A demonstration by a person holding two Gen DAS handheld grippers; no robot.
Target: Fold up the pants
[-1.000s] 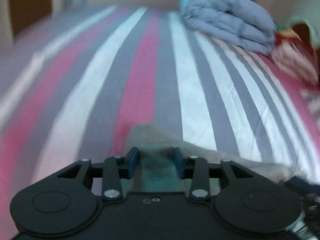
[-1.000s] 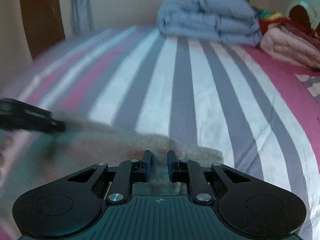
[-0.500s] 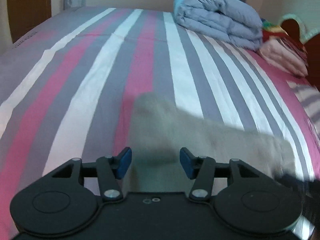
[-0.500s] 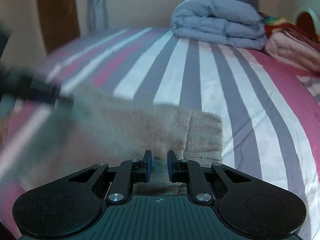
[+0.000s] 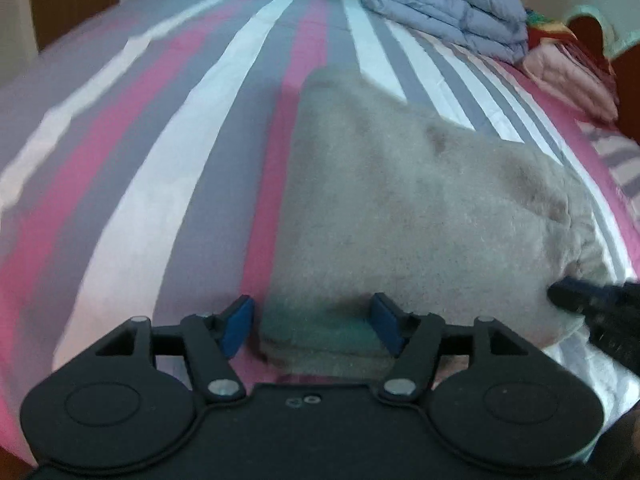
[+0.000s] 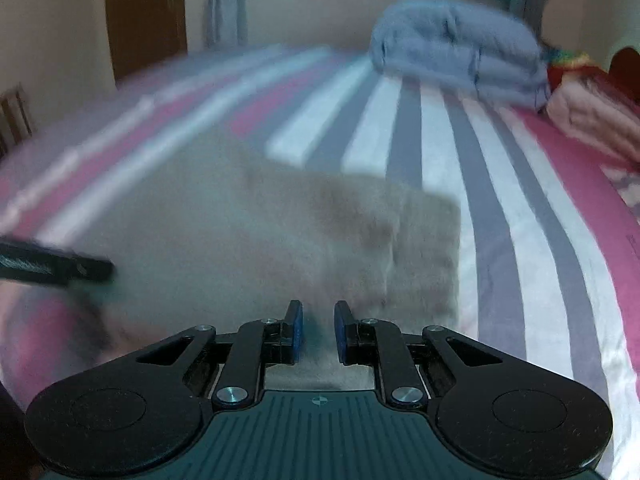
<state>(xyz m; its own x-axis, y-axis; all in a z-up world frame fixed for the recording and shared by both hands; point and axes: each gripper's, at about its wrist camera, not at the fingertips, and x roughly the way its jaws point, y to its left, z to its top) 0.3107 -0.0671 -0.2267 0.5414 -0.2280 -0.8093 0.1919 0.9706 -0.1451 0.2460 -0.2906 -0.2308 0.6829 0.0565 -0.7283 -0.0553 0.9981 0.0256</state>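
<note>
The beige fleece pants (image 5: 420, 200) lie folded on the striped bed. In the left wrist view my left gripper (image 5: 312, 326) is open, its blue pads standing either side of the near edge of the pants without pinching it. In the right wrist view the pants (image 6: 280, 240) fill the middle, and my right gripper (image 6: 318, 332) has its jaws a little apart over the near edge, gripping nothing. The right gripper's tip (image 5: 580, 296) shows at the right edge of the pants; the left gripper's tip (image 6: 60, 268) shows at the left.
The bed sheet (image 5: 160, 160) has pink, grey and white stripes. A folded blue-grey quilt (image 5: 448, 4) and a pink blanket (image 5: 568, 72) lie at the far right end. A brown door (image 6: 144, 16) stands beyond the bed.
My left gripper has opened wide and let go of the pants. My right gripper has opened a little and released them too. The pants now lie spread on the bed, and both grippers have pulled back.
</note>
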